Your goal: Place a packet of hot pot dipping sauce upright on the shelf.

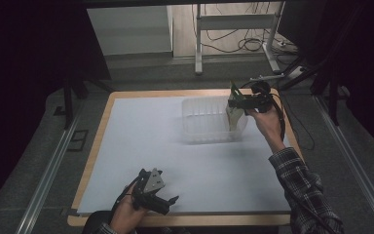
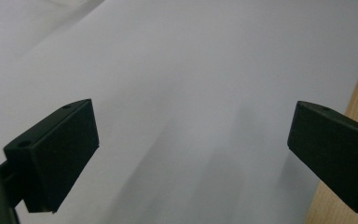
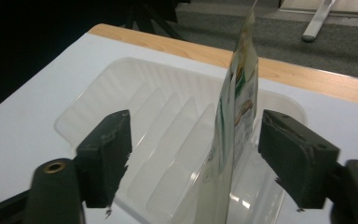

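Clearly the right gripper [image 3: 193, 156] has its jaws spread around the upright pouch [image 3: 237, 116], which may topple in the clear tray [image 3: 121, 93]; the left gripper [image 2: 191, 154] gapes empty.

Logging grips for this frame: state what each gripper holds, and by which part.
Nothing is held. The left gripper is open over the white sheet. The right gripper is open astride the upright pouch in the clear bin.

One overhead camera, two riding the grippers.
The high view looks forward and down over the whole table [image 1: 126, 214]. The left gripper view skims the white sheet [image 2: 191, 70] closely; the right gripper view faces the clear bin [image 3: 135, 107], at 1 o'clock overhead.
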Tool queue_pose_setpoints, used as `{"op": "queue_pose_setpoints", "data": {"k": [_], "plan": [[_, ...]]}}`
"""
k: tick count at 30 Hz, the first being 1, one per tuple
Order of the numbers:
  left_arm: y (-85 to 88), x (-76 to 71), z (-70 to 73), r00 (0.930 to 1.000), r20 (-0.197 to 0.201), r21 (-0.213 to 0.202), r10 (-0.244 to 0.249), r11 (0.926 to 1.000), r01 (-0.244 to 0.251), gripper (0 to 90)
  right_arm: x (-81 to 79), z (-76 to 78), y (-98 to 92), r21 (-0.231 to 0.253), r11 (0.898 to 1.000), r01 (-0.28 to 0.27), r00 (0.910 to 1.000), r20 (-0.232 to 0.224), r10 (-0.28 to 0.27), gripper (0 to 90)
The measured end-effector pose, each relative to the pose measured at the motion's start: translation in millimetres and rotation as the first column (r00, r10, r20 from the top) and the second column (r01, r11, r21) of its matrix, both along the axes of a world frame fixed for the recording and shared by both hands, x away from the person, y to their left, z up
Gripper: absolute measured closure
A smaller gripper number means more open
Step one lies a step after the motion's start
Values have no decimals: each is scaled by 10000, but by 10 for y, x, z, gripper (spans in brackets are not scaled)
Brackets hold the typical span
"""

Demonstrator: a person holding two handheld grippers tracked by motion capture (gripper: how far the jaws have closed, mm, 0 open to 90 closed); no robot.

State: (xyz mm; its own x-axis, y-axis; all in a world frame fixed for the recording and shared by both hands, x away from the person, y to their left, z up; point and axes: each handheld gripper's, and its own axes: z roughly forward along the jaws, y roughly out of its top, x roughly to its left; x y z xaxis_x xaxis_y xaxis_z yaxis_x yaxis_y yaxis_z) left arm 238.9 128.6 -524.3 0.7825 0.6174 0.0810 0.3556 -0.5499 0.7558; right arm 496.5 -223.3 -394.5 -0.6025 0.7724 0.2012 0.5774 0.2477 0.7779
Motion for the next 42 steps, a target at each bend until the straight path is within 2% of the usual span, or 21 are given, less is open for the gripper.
{"op": "queue_pose_setpoints", "data": {"k": [11,30,42], "plan": [[-3,1,-2,10000,-11,4,-34,10000,34,16,-132,-58,-2,-264,9992,-299,9990,317,308,156],[-8,1,-5,10000,-28,44,-23,10000,23,16,-395,-245,-70,-398,9978,-521,9966,626,545,106],[-11,-4,-7,10000,-29,5,-9,10000,9,16,-551,-318,-113,-897,9943,-569,9936,925,652,70]]}}
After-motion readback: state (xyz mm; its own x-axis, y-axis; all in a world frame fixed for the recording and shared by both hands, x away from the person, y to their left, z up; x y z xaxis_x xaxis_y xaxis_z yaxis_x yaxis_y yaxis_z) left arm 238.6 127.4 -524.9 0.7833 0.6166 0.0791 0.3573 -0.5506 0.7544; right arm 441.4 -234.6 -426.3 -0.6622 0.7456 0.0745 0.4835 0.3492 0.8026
